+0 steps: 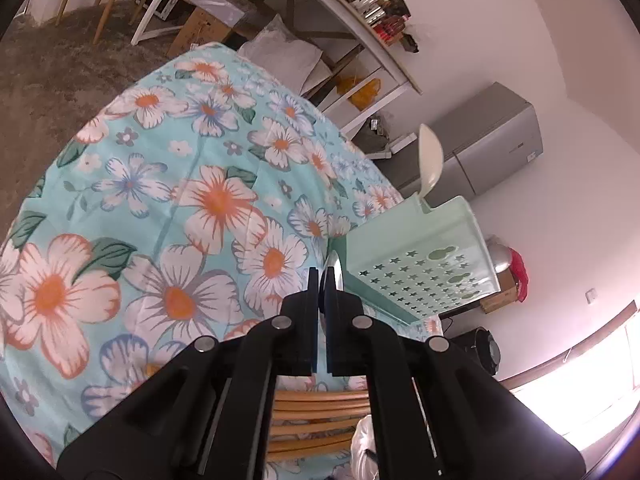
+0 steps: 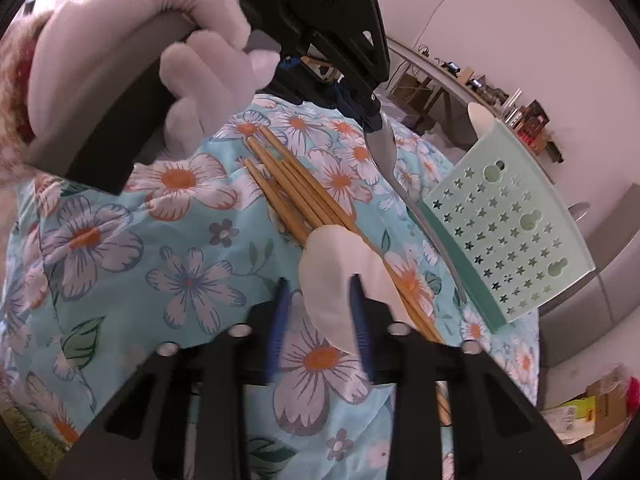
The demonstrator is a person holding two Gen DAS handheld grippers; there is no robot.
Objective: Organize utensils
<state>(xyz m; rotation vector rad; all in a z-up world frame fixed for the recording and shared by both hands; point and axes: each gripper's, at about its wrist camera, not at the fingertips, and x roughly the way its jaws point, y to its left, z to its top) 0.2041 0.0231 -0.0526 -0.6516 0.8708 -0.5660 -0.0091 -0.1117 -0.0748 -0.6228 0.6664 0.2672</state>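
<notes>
1. The left gripper's [image 1: 320,280] fingers [image 1: 310,292] are pressed together on the bowl end of a metal spoon [image 2: 386,152]; in the right wrist view the spoon hangs from that gripper [image 2: 370,114], its handle slanting down to just beside the near edge of the holder [image 2: 516,228].
2. The right gripper's [image 2: 320,304] fingers [image 2: 358,320] stand partly apart with blue pads. A white spoon [image 2: 340,276] lies between them, its bowl against the right-side pad; whether the pads press on it cannot be told.
3. The holder is a pale green plastic one pierced with star holes, standing on the flowered cloth [image 2: 192,272] that covers the table.
4. A second white spoon [image 1: 431,164] already stands in the holder [image 1: 424,264], its bowl sticking up above the far corner.
5. A bundle of wooden chopsticks [image 2: 296,184] lies on the cloth in front of the holder, to its left in the right wrist view, running diagonally; the white spoon at the right gripper rests over their near ends.
6. A white-gloved hand [image 2: 160,32] holds the left gripper's handle, up and to the left of the holder in the right wrist view.
7. Beyond the holder in the left wrist view stands a grey cabinet [image 1: 488,140] against the white wall.
</notes>
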